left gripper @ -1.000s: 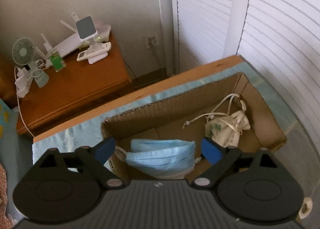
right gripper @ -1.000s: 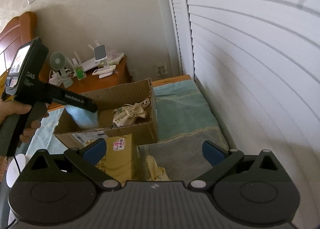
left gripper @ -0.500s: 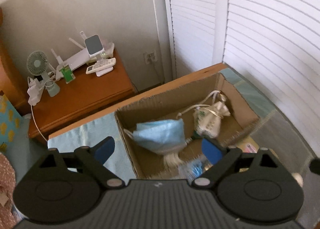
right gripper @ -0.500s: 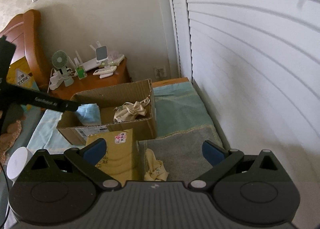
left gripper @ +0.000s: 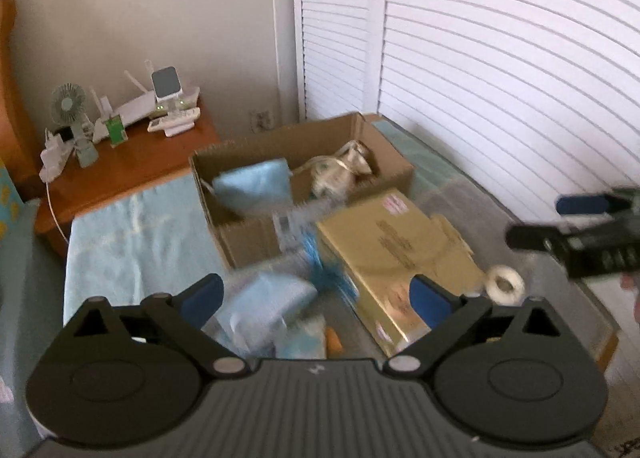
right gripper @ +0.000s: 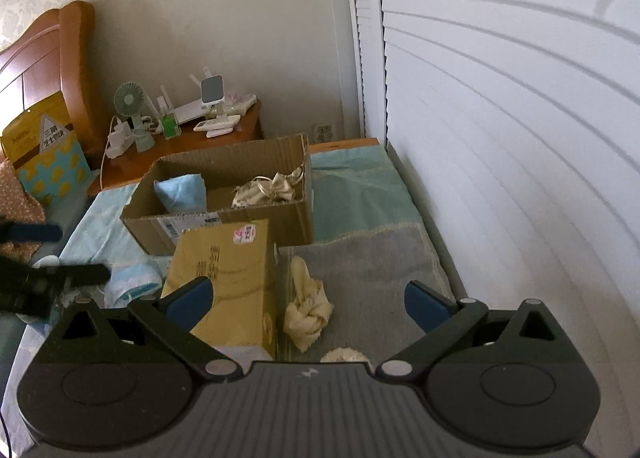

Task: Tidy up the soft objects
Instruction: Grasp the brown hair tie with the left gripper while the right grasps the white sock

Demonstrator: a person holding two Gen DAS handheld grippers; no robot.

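Both grippers hang spread wide and empty over the bed. The left gripper (left gripper: 316, 294) is nearer a blurred pale-blue soft bundle (left gripper: 264, 306) lying just ahead, between its fingers and short of the cardboard box (right gripper: 224, 217). The right gripper (right gripper: 308, 298) faces a knotted cream cloth (right gripper: 306, 310), lying lengthwise away from it beside the yellow carton (right gripper: 224, 270).

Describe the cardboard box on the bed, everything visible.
The cardboard box is plain brown corrugated card, open-topped and upright on the light blue bedcover. A white shipping label is on its near wall. Inside lie a blue face mask at left and a cream drawstring pouch at right. A yellow carton sits against its front.
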